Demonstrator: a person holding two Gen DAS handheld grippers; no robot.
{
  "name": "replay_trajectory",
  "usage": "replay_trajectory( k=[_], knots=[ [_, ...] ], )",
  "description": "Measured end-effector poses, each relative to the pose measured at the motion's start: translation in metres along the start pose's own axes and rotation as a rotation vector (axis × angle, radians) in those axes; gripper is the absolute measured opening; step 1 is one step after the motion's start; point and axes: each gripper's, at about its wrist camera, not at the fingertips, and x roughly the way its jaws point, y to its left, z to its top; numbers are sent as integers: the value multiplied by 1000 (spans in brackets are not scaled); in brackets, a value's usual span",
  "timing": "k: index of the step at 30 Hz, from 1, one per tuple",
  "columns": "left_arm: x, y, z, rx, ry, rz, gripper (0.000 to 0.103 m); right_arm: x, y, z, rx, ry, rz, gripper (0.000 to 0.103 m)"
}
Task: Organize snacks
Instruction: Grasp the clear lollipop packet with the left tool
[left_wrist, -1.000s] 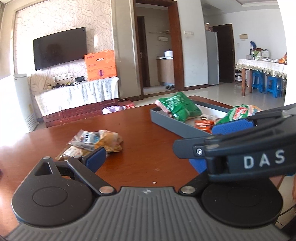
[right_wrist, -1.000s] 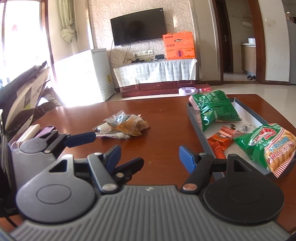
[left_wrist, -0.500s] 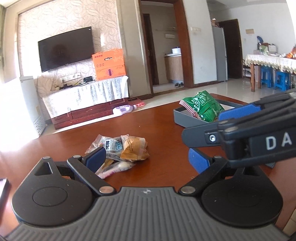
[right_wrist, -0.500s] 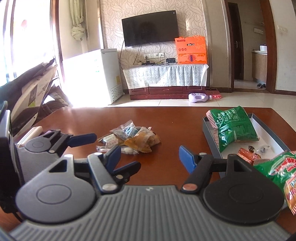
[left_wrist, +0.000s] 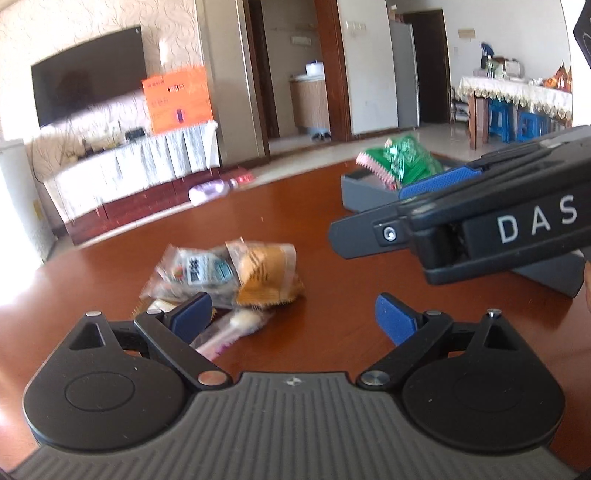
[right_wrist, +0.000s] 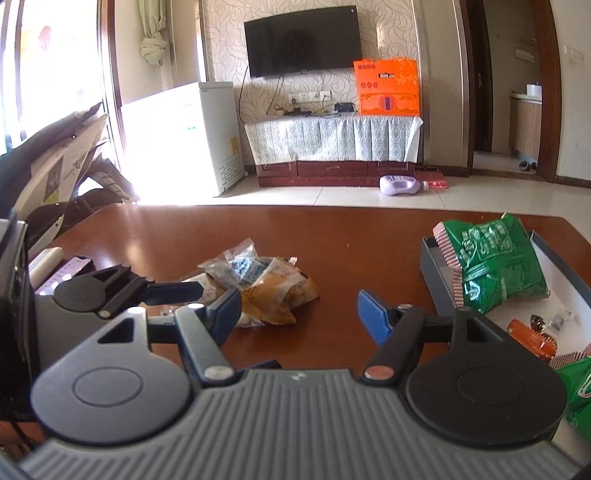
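A pile of small wrapped snacks (left_wrist: 229, 273) lies mid-table, with an orange-brown packet on its right side. My left gripper (left_wrist: 293, 317) is open just short of it, and its left finger overlaps the pile's near edge. My right gripper (right_wrist: 299, 312) is also open and holds nothing, with the snack pile (right_wrist: 262, 284) just ahead to the left. One of its fingers (left_wrist: 362, 236) crosses the left wrist view at the right. A grey tray (right_wrist: 428, 258) at the right holds a green bag (right_wrist: 495, 266), an orange packet (right_wrist: 532, 336) and a second green bag (right_wrist: 580, 384).
The brown wooden table (right_wrist: 332, 236) ends at a far edge with tiled floor beyond. A phone-like slab (right_wrist: 62, 273) lies at the table's left. One finger of the left gripper (right_wrist: 173, 292) reaches in from the left in the right wrist view.
Both grippers have moved across toward the snack pile, which now looks larger and nearer the middle of each view. The tray has slid toward the right edge. The jaws have kept their width.
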Motion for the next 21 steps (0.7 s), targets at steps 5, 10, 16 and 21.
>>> replay_trajectory(
  k=[5, 10, 16, 21],
  knots=[
    [16, 16, 1, -63, 36, 8, 96, 12, -1, 0, -14, 28, -1, 71],
    [40, 30, 2, -128, 149, -51, 80, 20, 0, 2, -14, 39, 6, 71],
    [40, 35, 3, -135, 130, -49, 40, 35, 10, 9, -27, 51, 20, 71],
    [31, 35, 1, -141, 130, -53, 28, 55, 20, 15, -6, 71, 16, 71]
  ],
)
